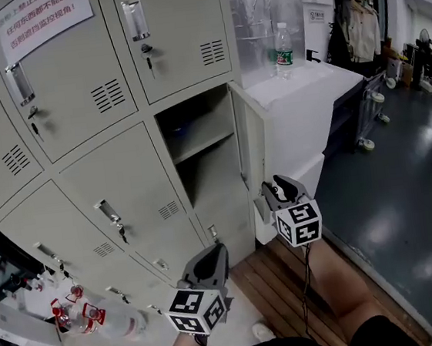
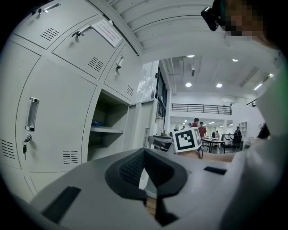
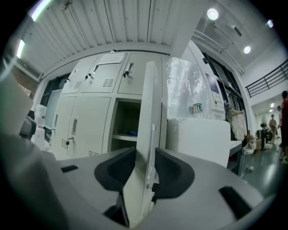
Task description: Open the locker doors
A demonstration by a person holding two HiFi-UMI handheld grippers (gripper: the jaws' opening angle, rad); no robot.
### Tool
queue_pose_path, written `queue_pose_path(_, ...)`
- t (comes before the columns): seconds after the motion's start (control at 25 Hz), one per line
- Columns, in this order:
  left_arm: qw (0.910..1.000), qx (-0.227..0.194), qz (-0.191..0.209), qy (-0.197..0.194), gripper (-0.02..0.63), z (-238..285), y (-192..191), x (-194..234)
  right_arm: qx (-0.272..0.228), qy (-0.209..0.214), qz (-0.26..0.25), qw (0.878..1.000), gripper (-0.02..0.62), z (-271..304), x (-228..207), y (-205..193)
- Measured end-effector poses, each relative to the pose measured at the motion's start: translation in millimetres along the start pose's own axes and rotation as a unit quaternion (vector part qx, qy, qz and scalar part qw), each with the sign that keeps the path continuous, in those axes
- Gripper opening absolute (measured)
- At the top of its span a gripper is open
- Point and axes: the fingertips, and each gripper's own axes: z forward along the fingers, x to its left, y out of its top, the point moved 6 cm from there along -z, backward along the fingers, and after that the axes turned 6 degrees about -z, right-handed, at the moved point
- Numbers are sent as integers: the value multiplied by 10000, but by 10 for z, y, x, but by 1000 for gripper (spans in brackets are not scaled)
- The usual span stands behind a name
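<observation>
A bank of beige lockers (image 1: 100,104) fills the left of the head view. One door (image 1: 248,145) on the right column stands swung out, and its compartment (image 1: 198,151) with a shelf shows. My right gripper (image 1: 277,190) is at that door's lower outer edge. In the right gripper view the door's edge (image 3: 148,134) runs up between the two pads (image 3: 118,168), which stand close on either side of it; my right gripper (image 3: 145,167) is open. My left gripper (image 1: 210,260) hangs lower, in front of the closed bottom doors. Its tips meet with nothing between them (image 2: 145,155).
A white cabinet (image 1: 310,111) with a water bottle (image 1: 283,48) on top stands right behind the open door. Wooden boards (image 1: 291,291) lie underfoot. Plastic bottles (image 1: 93,318) sit at the lower left. Several people (image 2: 196,122) stand far off in the hall.
</observation>
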Motion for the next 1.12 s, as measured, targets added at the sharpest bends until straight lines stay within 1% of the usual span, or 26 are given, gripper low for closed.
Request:
queue_pose_path(0.04, 10000, -5, 4, 15, 2, 1, 3, 2, 36, -48, -27, 10000, 127, 0, -16, -8)
queue_pose_path(0.08, 10000, -12, 5, 32, 2, 2, 7, 8, 61, -102, -25, 9999, 100, -3, -38, -15)
queue_pose_path(0.32, 10000, -44, -10, 85, 2, 42, 11, 33, 108, -334, 305, 9989, 84, -37, -272, -86)
queue_pose_path(0.6, 10000, -51, -13, 69, 2, 77, 6, 16, 201, -461, 345, 9981, 84, -59, -411, -117)
queue_pose_path(0.84, 9999, -100, -34, 103, 2, 15, 30, 56, 249, -544, 359, 9976, 87, -83, -438, -120)
queue_pose_path(0.96, 9998, -125, -46, 122, 2, -35, 37, 74, 170, -529, 361, 9978, 98, -145, -392, -96)
queue_pose_path(1.04, 9998, -149, -51, 148, 2, -79, 46, 93, 74, -540, 351, 9979, 131, -210, -349, -50)
queue_pose_path(1.12, 9996, -178, -56, 192, 2, -145, 62, 118, -63, -554, 316, 9979, 133, -286, -280, 35)
